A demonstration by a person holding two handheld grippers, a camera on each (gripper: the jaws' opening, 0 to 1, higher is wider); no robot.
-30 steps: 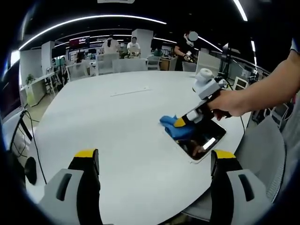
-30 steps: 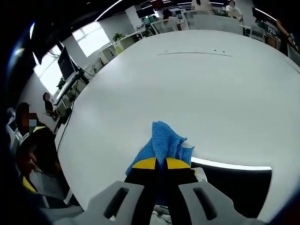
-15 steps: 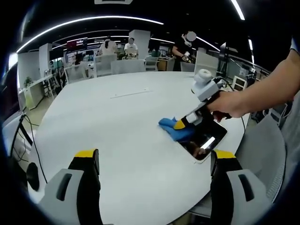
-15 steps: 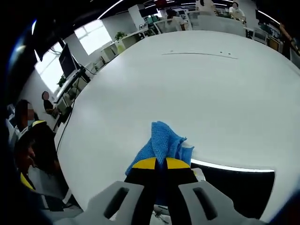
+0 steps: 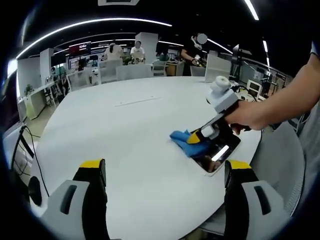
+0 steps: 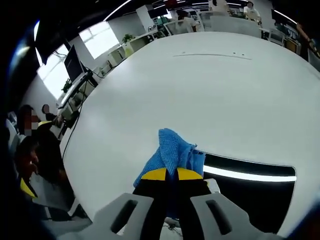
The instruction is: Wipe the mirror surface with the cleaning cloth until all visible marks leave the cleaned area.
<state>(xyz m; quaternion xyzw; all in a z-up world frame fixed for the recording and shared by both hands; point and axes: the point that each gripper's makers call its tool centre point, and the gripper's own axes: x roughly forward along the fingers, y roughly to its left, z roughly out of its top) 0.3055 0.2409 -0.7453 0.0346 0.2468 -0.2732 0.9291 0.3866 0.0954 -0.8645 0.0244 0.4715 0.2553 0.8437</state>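
A dark rectangular mirror (image 5: 220,151) lies flat near the right edge of the round white table (image 5: 130,135). A crumpled blue cleaning cloth (image 5: 186,140) rests on the mirror's left end. My right gripper (image 5: 195,138), held by a hand, is shut on that cloth and presses it down. In the right gripper view the blue cloth (image 6: 172,152) bunches out ahead of the shut right gripper (image 6: 171,174), overlapping the left end of the mirror (image 6: 250,187), which reflects a bright ceiling light. My left gripper (image 5: 162,170) hovers open over the near table edge, away from the mirror, holding nothing.
A thin strip (image 5: 137,100) lies across the far middle of the table. Desks, chairs and several people (image 5: 137,50) stand beyond the table. A cable and stand (image 5: 27,150) sit at the left. A person (image 6: 30,150) sits beside the table in the right gripper view.
The right gripper has pushed the cloth a little along the mirror's left end; more of the mirror's dark surface now shows in the right gripper view. The left gripper stays open and still.
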